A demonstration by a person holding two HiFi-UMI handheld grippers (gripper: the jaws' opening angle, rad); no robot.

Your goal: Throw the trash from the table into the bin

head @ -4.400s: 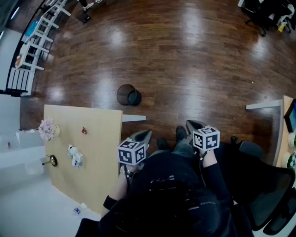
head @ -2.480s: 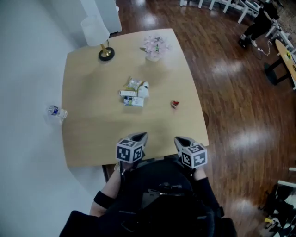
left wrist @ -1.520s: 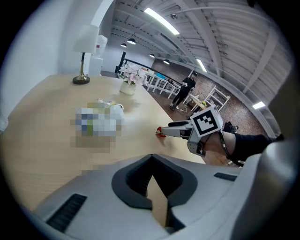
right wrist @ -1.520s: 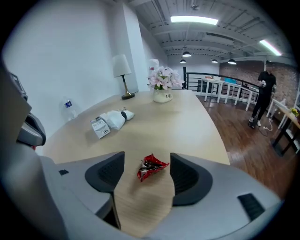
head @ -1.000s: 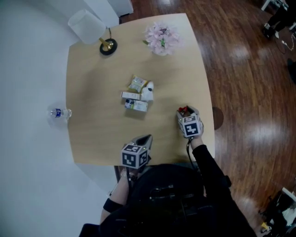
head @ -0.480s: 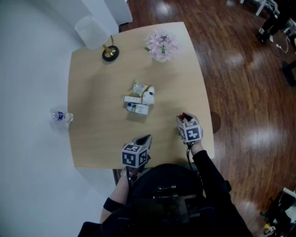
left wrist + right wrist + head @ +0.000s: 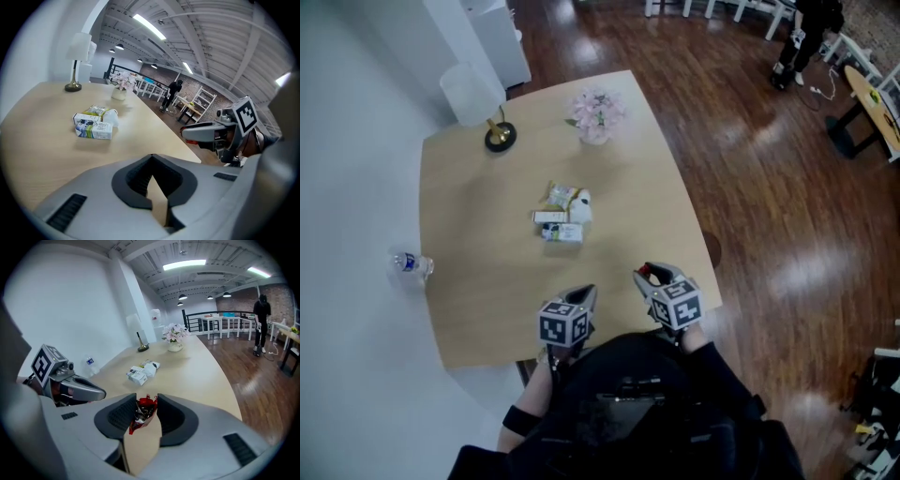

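A small red wrapper (image 7: 142, 412) hangs between the pads of my right gripper (image 7: 143, 404), which has just been closing on it and now grips it. In the head view that right gripper (image 7: 649, 275) is raised over the table's near right corner with the red wrapper (image 7: 647, 276) at its tips. My left gripper (image 7: 586, 296) hovers over the near edge, shut and empty, with its tips (image 7: 150, 161) meeting. A heap of cartons and packets (image 7: 561, 217) lies mid-table, also seen as the trash heap (image 7: 96, 124) ahead of the left gripper. A dark round shape (image 7: 711, 249), perhaps the bin, shows beside the table's right edge.
The light wooden table (image 7: 478, 281) carries a lamp (image 7: 478, 103) and a vase of pink flowers (image 7: 595, 112) at its far end. A water bottle (image 7: 411, 264) lies on the white floor to the left. Dark wood floor lies to the right, with a person (image 7: 259, 324) standing far off.
My right gripper closed on the red wrapper, lifted it off the table and drew back toward the near edge. The left gripper has barely moved.
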